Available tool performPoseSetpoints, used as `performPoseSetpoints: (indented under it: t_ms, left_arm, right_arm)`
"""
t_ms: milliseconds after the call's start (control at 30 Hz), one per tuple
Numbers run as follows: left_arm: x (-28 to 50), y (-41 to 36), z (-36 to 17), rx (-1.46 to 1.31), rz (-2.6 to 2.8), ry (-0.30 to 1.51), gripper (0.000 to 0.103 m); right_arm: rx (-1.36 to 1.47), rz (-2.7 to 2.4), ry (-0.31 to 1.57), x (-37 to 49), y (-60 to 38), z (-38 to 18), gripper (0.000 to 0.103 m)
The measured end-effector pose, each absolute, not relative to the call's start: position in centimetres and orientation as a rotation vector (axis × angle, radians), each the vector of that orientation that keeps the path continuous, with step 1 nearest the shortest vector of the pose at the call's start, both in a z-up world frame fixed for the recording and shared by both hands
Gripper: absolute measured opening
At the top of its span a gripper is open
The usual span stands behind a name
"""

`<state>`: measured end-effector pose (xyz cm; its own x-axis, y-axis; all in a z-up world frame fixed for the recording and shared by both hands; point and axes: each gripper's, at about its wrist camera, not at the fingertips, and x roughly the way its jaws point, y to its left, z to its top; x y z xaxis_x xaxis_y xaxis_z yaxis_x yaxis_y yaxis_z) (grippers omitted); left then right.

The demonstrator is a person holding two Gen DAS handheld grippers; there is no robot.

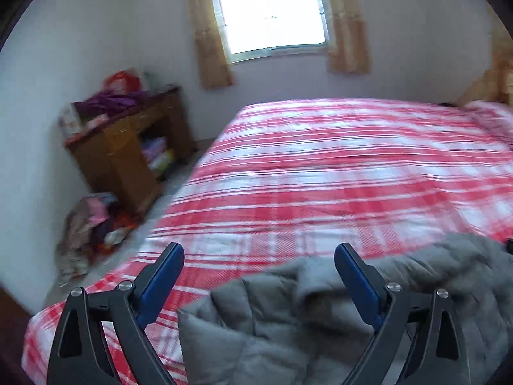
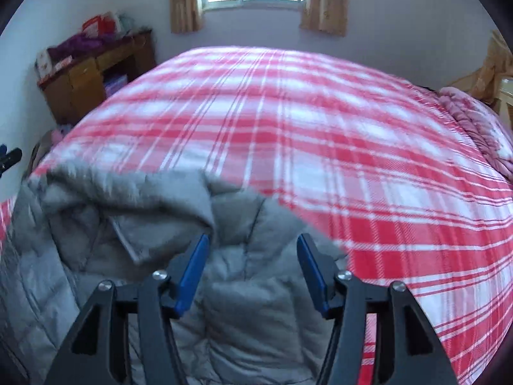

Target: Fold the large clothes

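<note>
A grey quilted jacket (image 1: 288, 314) lies crumpled on the near end of a bed with a red and white plaid cover (image 1: 320, 166). My left gripper (image 1: 259, 253) hangs open above the jacket's left edge, its blue pads wide apart with nothing between them. In the right wrist view the same jacket (image 2: 128, 224) spreads across the lower left of the plaid cover (image 2: 320, 128). My right gripper (image 2: 253, 243) stands open over the jacket's right part, and its pads do not press on the fabric. The tip of the left gripper's finger (image 2: 11, 155) shows at the left edge.
A wooden cabinet (image 1: 128, 147) piled with clothes stands by the left wall, with a heap of clothes (image 1: 93, 224) on the floor beside it. A curtained window (image 1: 272, 12) is in the far wall. A pink blanket (image 2: 474, 128) lies at the bed's right side.
</note>
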<state>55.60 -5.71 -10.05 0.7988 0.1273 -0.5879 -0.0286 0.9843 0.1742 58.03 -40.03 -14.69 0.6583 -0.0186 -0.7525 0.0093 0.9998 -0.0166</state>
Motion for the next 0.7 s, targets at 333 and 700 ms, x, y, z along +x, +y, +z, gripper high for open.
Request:
performPoseSetpoints:
  t_ms: [333, 700]
  left_arm:
    - [58.7, -8.1, -17.4, 0.195, 0.126, 0.772, 0.095]
    - [58.6, -8.1, -21.1, 0.196, 0.123, 0.805, 0.099]
  right_arm:
    - [0.079, 0.123, 0.809, 63.3, -32.6, -15.6, 0.063]
    - [0.014, 0.127, 0.87, 63.3, -31.5, -21.4, 0.062]
